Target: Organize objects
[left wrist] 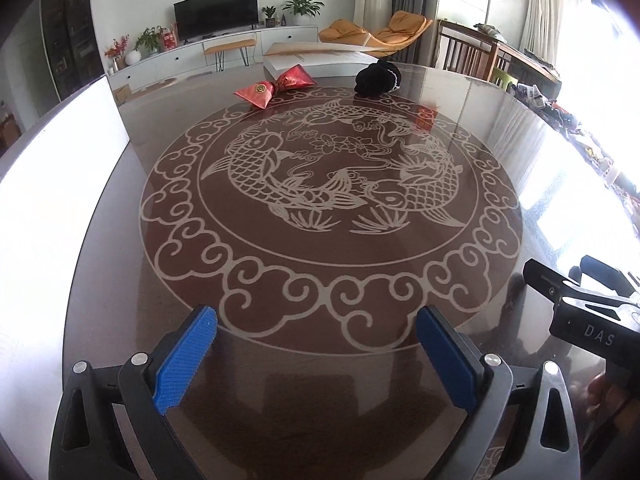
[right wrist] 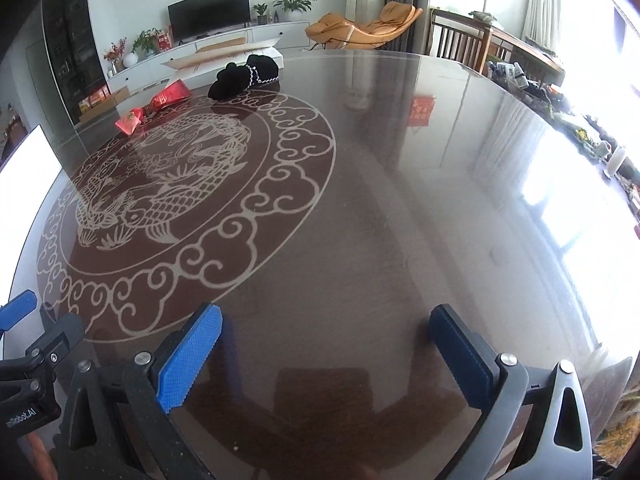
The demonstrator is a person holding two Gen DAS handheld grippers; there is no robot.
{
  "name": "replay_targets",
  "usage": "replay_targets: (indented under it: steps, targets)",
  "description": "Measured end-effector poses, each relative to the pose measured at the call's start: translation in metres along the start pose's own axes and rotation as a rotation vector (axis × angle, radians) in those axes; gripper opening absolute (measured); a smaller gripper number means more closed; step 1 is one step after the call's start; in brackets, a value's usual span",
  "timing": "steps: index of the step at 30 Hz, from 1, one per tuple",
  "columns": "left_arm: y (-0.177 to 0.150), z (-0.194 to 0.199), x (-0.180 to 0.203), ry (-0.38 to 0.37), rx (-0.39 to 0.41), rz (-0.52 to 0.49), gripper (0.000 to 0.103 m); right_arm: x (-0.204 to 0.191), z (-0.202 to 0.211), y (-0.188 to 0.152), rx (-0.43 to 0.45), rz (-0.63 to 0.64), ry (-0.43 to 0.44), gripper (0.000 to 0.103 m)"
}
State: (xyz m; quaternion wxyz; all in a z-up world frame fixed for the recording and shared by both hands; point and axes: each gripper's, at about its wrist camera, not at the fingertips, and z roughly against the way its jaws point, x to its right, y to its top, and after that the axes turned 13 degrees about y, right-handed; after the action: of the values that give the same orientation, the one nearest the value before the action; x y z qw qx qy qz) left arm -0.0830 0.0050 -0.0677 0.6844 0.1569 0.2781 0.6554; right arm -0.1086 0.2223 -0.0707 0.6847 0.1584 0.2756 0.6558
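Observation:
A red pouch (left wrist: 276,85) tied in the middle and a black fabric bundle (left wrist: 375,77) with a beaded trim lie at the far side of a round dark table (left wrist: 120,280) with a pale fish pattern. The right wrist view shows the same red pouch (right wrist: 154,108) and black bundle (right wrist: 246,75) at its upper left. My left gripper (left wrist: 316,330) hangs open over the near part of the table, nothing between its blue pads. My right gripper (right wrist: 326,330) is open too, holding nothing. Both are far from the objects.
A white box (left wrist: 316,58) with a flat carton on it stands behind the objects. A white panel (left wrist: 60,184) lies at the table's left. Wooden chairs (left wrist: 468,50) stand at the far right. Clutter lines the right side (left wrist: 560,108).

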Motion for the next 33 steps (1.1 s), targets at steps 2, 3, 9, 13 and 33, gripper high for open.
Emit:
replay_targets:
  steps: [2,3,9,13,33]
  targets:
    - [0.0012,-0.0017,0.0027,0.011,-0.008,-0.018,0.102,0.0009,-0.0005,0.0008,-0.004,0.010,0.009,0.103]
    - [0.0004,-0.0014,0.0022,0.008,-0.008,-0.019,0.102,0.0004,-0.0009,0.0008,-0.003,0.011,0.007,0.103]
    - [0.0005,-0.0021,0.0031,0.004,-0.009,-0.026,0.103,-0.0004,-0.0023,0.0015,-0.004,0.010,0.008,0.103]
    - [0.0008,-0.0015,0.0028,0.004,-0.009,-0.025,0.103,-0.0001,-0.0023,0.0015,-0.004,0.010,0.008,0.103]
    - [0.0007,-0.0014,0.0025,0.004,-0.009,-0.025,0.103,0.0002,-0.0025,0.0016,-0.004,0.011,0.009,0.103]
